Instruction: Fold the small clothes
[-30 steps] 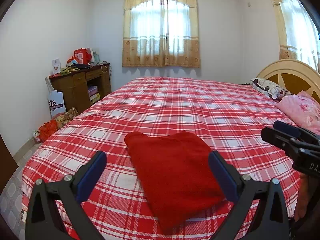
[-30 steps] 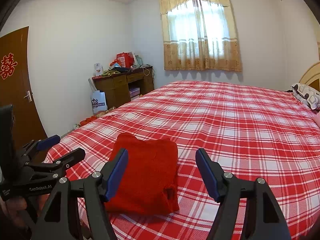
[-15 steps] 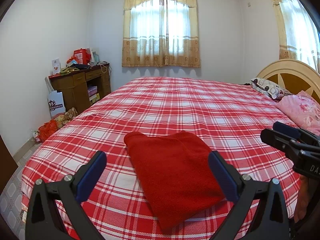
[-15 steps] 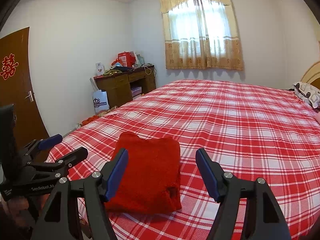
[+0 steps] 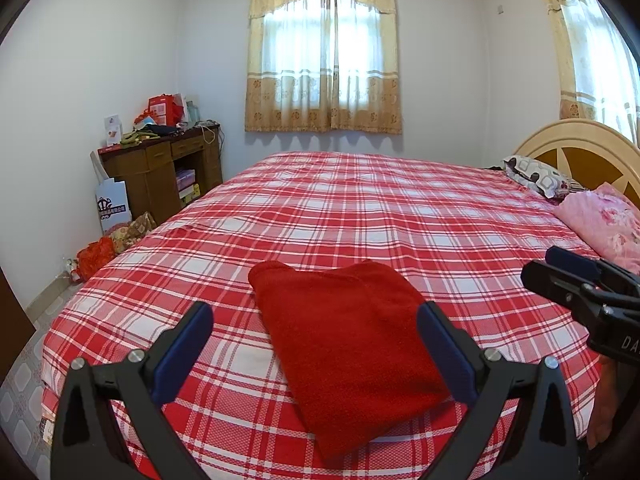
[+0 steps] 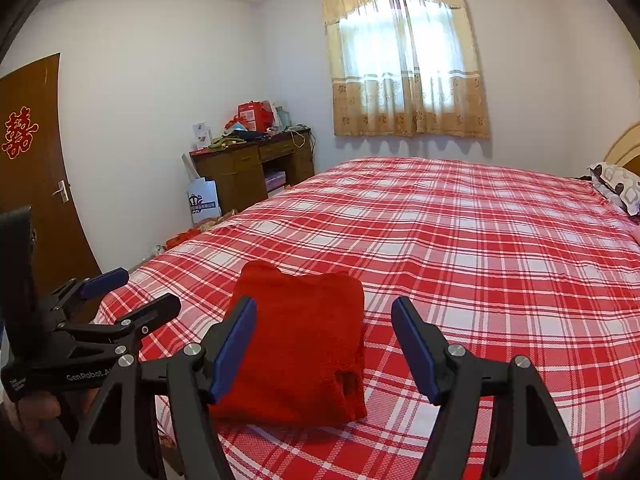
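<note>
A small red fleece garment [image 5: 344, 344] lies folded into a flat rectangle near the front edge of the red plaid bed [image 5: 360, 208]. My left gripper [image 5: 316, 320] hovers over its near end, open, with nothing between the blue pads. The same red garment [image 6: 304, 344] appears in the right wrist view, under and left of my right gripper [image 6: 324, 316], which is open and empty too. Each gripper shows in the other's view: the right gripper [image 5: 556, 270] at the right edge, the left gripper [image 6: 134, 294] at the left edge.
A pink floral quilt [image 5: 604, 220] and a patterned pillow [image 5: 536, 176] lie by the headboard [image 5: 588, 148] at the right. A cluttered wooden desk [image 5: 160, 168] with bags on the floor stands left of the bed. A brown door [image 6: 32, 176] is at far left.
</note>
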A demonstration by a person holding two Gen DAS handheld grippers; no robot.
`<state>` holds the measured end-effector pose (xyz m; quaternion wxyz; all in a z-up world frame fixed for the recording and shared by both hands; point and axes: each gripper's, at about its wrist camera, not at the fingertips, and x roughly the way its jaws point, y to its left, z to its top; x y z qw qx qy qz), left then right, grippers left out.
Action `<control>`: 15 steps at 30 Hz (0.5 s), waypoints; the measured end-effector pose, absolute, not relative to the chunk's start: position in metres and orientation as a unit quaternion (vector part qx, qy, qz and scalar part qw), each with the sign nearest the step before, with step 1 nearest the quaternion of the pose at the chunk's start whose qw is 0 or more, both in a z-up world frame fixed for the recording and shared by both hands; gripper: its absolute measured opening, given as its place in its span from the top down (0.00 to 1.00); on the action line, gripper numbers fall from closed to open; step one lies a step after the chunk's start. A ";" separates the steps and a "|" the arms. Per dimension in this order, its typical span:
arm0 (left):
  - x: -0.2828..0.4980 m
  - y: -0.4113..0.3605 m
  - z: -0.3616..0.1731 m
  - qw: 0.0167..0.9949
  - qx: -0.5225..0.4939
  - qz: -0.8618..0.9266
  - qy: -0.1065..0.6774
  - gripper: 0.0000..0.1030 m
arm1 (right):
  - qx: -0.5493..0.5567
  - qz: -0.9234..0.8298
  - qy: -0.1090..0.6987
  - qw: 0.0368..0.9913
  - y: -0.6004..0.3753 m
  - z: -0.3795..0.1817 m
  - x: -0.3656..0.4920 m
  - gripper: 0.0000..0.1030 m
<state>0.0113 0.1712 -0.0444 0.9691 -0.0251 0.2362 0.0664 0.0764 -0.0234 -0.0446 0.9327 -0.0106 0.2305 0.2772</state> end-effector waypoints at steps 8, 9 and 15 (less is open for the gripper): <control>0.011 0.169 -0.047 0.969 -0.025 0.067 0.238 0.00 | -0.009 0.279 0.228 0.933 -0.025 -0.045 0.077 0.31; 0.011 0.169 -0.047 0.968 -0.026 0.067 0.239 0.00 | -0.009 0.279 0.227 0.933 -0.026 -0.046 0.077 0.31; 0.011 0.168 -0.047 0.968 -0.027 0.067 0.239 0.00 | -0.006 0.280 0.221 0.934 -0.028 -0.044 0.075 0.31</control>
